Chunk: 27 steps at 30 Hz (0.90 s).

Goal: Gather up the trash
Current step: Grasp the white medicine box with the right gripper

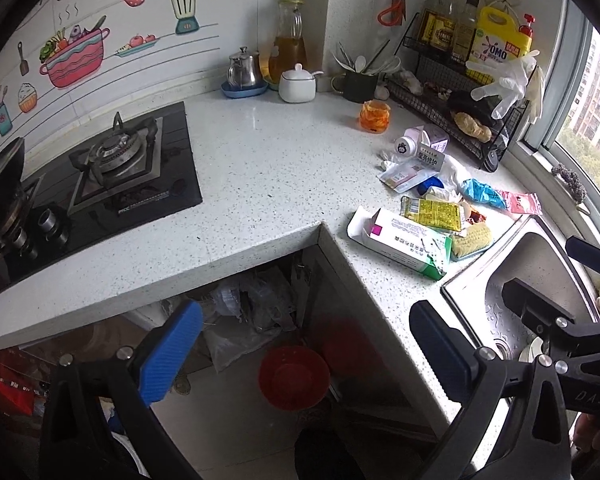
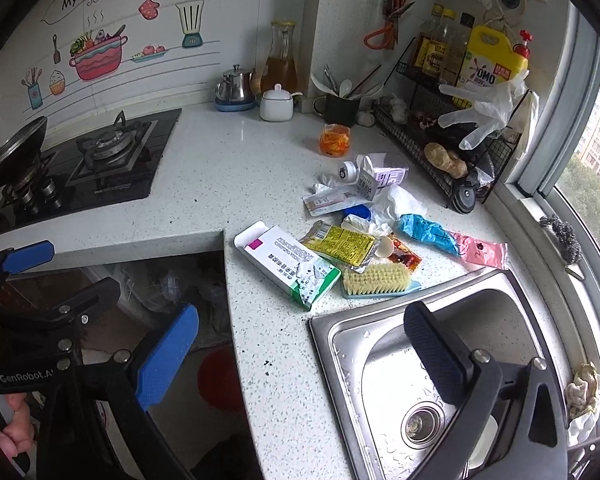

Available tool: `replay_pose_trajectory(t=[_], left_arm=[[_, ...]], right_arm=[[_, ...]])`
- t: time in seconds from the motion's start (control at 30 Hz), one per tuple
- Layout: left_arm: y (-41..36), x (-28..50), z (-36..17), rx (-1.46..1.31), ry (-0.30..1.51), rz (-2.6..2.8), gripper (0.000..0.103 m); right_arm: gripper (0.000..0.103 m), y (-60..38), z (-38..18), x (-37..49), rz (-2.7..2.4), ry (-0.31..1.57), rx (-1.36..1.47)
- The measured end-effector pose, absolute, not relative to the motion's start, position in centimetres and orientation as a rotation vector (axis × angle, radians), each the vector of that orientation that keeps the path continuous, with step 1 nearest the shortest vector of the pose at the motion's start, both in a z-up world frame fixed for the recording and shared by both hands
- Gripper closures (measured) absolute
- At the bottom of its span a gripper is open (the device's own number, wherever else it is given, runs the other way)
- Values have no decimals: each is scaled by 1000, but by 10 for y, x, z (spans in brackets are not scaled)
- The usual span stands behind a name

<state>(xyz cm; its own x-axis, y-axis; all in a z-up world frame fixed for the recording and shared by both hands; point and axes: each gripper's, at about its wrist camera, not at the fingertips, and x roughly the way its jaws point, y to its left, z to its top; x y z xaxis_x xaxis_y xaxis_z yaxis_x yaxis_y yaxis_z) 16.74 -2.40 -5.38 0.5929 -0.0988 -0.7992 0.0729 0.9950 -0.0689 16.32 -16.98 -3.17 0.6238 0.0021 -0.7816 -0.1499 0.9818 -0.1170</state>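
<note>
A heap of trash lies on the speckled counter [image 2: 260, 360] left of the sink: a white-and-green carton [image 2: 288, 266] [image 1: 404, 240], a yellow wrapper [image 2: 340, 244] [image 1: 432, 212], a blue bag [image 2: 428, 232] [image 1: 484, 194], a pink wrapper [image 2: 482, 254], white tissue [image 2: 396, 200] and a small white bottle [image 2: 348, 170]. My left gripper [image 1: 306, 344] is open and empty, over the floor gap below the counter edge. My right gripper [image 2: 300, 348] is open and empty, low in front of the carton.
A steel sink [image 2: 420, 380] lies at the right. A scrub brush [image 2: 376, 278] rests by the carton. A red basket [image 1: 294, 376] sits on the floor under the counter. A gas hob [image 1: 112, 168], jars and a wire rack [image 2: 440, 132] line the back.
</note>
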Motion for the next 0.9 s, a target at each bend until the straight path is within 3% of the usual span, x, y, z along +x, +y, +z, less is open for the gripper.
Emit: replay_pose_trajectory(t=[0.47,0.57,0.87,0.9], left_arm=[[1,260,-137,-65,1111,-88,0],[5,270,-151,-64,1142,-82,0],[12,288,-165,-21,1172,-49,0],[11,289,-165,-5,1171,-44,0]], right_arm=[[0,-142,-102,269,224,1076,-321],[12,-137,-118,285,244,1121,-337],[13,-129,-146,308,276,1197,-404],[17,-129,-148,310,273,1204,-414]])
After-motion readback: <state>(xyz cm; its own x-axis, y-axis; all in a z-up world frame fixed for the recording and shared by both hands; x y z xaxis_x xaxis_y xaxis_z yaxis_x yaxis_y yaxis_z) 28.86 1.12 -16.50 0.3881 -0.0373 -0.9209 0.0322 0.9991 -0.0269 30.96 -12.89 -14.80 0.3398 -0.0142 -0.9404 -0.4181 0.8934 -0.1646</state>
